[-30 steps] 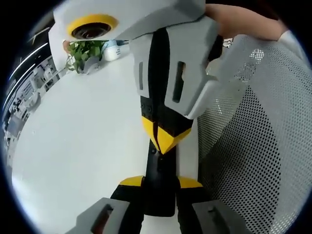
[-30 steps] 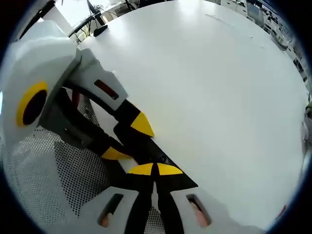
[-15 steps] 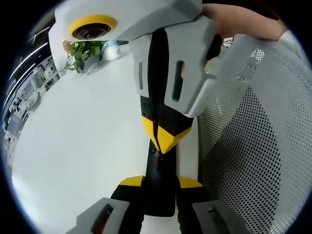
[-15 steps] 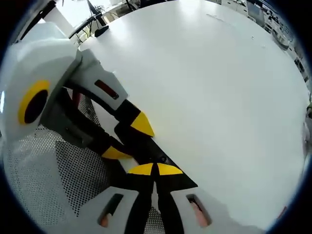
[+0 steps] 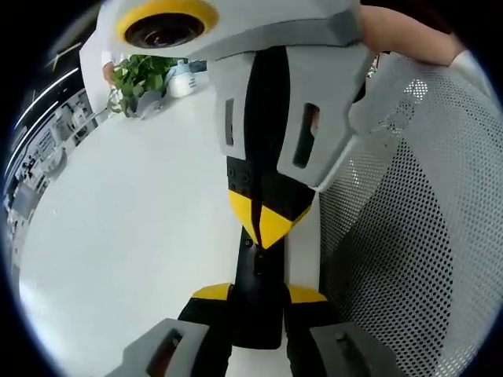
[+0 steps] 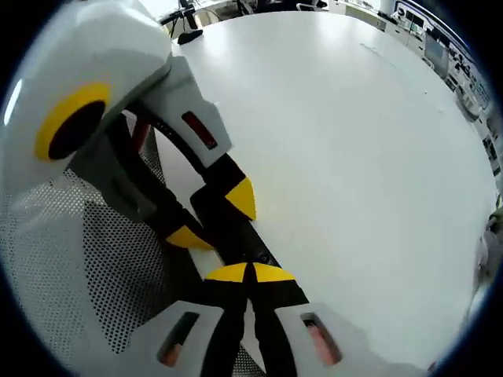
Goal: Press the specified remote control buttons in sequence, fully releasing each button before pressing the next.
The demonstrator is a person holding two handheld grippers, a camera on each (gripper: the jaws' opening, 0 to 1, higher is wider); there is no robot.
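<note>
A slim black remote (image 5: 256,318) is clamped between the yellow-tipped jaws of my left gripper (image 5: 258,294), which is shut on its sides above the white table (image 5: 134,228). My right gripper (image 5: 266,224) comes down from the top, its jaws shut together, with the yellow tip resting on the remote's upper face. In the right gripper view, my right gripper (image 6: 251,272) is shut with its tip on the remote (image 6: 234,238), and the left gripper (image 6: 214,217) reaches in from the left, holding the remote. The remote's buttons are hidden.
A grey mesh chair back (image 5: 409,236) stands close on the right, also seen as mesh (image 6: 86,259) at the left. A potted plant (image 5: 137,82) and a white bottle (image 5: 181,78) sit at the table's far edge. A hand (image 5: 401,35) holds the right gripper.
The right gripper's body has tilted and come nearer the left camera. Its shut tip stays on the remote. The left gripper's hold is the same.
</note>
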